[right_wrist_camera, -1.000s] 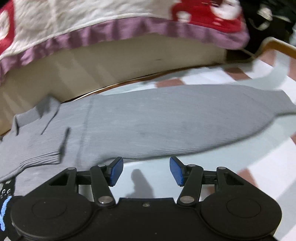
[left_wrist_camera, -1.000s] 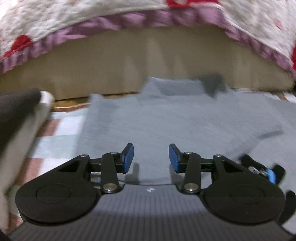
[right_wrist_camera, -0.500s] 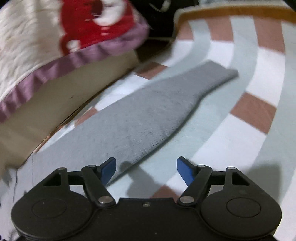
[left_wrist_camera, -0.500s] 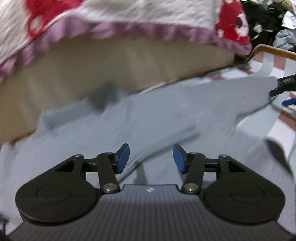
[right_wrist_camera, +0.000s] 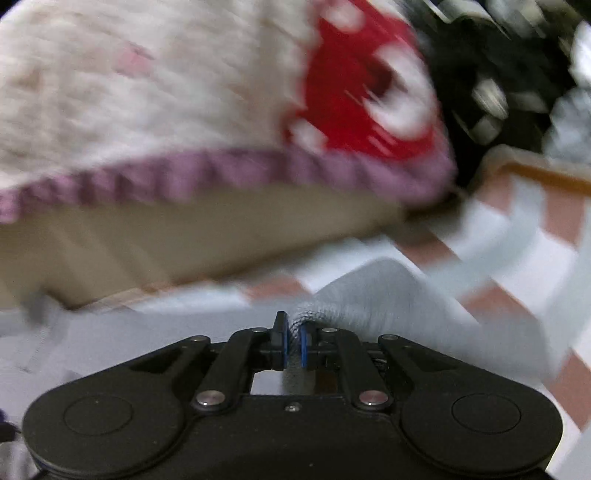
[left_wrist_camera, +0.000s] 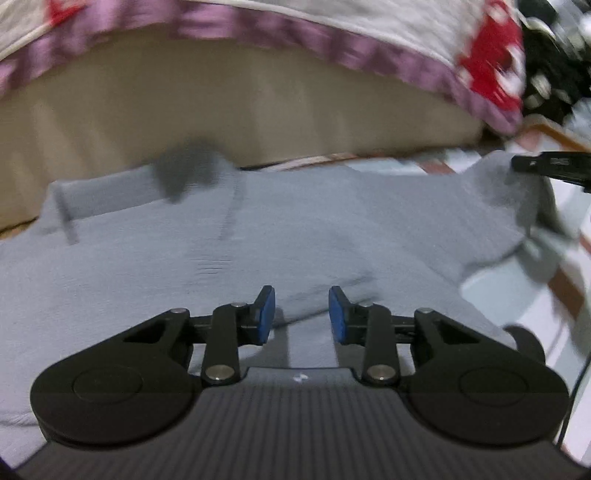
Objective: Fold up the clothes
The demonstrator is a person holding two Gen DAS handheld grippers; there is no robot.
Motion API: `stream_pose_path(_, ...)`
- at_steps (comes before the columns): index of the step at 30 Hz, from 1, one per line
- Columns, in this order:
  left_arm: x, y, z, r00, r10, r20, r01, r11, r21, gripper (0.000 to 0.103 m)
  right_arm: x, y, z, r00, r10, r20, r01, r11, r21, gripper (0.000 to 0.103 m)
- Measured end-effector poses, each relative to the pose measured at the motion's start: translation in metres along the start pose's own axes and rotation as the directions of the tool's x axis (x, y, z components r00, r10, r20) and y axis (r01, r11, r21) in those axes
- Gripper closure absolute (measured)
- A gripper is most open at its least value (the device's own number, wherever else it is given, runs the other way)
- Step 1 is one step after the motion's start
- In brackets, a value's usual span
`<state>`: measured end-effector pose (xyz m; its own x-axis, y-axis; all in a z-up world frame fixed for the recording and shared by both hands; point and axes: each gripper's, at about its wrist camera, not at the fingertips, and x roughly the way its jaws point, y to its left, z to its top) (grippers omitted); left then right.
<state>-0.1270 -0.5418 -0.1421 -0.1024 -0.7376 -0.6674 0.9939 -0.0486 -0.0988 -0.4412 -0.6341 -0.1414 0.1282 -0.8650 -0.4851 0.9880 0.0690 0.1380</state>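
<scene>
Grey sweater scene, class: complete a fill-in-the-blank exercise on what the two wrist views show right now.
1. The right gripper has just closed its jaws on the grey sweater's ____.
2. The left gripper hovers over the sweater with its jaws ____.
3. The pads on both grippers are coloured ____.
4. The quilt behind the sweater has a ____ border.

Missing words: sleeve; open; blue; purple

Right gripper [right_wrist_camera: 293, 345] now clamped on sweater sleeve [right_wrist_camera: 388, 306], lifted at center frame; left gripper [left_wrist_camera: 301, 314] jaws narrowed, empty.
</scene>
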Motion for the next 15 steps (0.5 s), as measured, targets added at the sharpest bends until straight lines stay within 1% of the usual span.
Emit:
stream_pose_path(2,-0.012,0.025,0.002,0.999,0.033,0.023,-0.031,0.998,-0.047,0.072,-0.015,0.041,0.014,0.993,0.105,0.058,-0.102,0.993,-0.061,0.094)
stream_pose_path(4,-0.021,0.044,0.0,0.997,0.07,0.029,-0.068,0.996,-0.06,0.072,-0.034,0.096,0.019,0.97,0.223,0.1,-0.202,0.961,-0.187,0.094)
stream_pose_path(5,-0.026,0.054,-0.003,0.996,0.083,0.031,-0.08,0.995,-0.066,0.072,-0.041,0.122,0.015,0.949,0.299,0.097,-0.267,0.931,-0.25,0.094)
stream_pose_path(6,-0.031,0.064,-0.006,0.995,0.093,0.034,-0.09,0.993,-0.075,0.072,-0.048,0.147,0.01,0.925,0.373,0.08,-0.331,0.89,-0.314,0.094)
stream_pose_path(7,-0.036,0.074,-0.011,0.995,0.097,0.039,-0.093,0.991,-0.096,0.072,-0.048,0.173,-0.003,0.897,0.442,0.016,-0.403,0.831,-0.383,0.095)
stream_pose_path(8,-0.04,0.084,-0.016,0.994,0.099,0.043,-0.093,0.988,-0.125,0.072,-0.048,0.196,-0.016,0.867,0.495,-0.052,-0.465,0.768,-0.441,0.096)
stream_pose_path(10,-0.049,0.102,-0.025,0.993,0.104,0.051,-0.093,0.98,-0.176,0.072,-0.044,0.225,-0.047,0.848,0.503,-0.167,-0.51,0.69,-0.514,0.095)
stream_pose_path(12,-0.056,0.113,-0.035,0.992,0.102,0.068,-0.087,0.977,-0.195,0.072,-0.041,0.232,-0.07,0.847,0.481,-0.228,-0.52,0.659,-0.543,0.092)
stream_pose_path(13,-0.059,0.117,-0.039,0.992,0.097,0.078,-0.081,0.977,-0.195,0.072,-0.043,0.23,-0.082,0.85,0.467,-0.243,-0.515,0.643,-0.567,0.088)
stream_pose_path(15,-0.062,0.113,-0.044,0.992,0.068,0.108,-0.052,0.988,-0.148,0.072,-0.043,0.223,-0.095,0.858,0.432,-0.278,-0.506,0.62,-0.6,0.074)
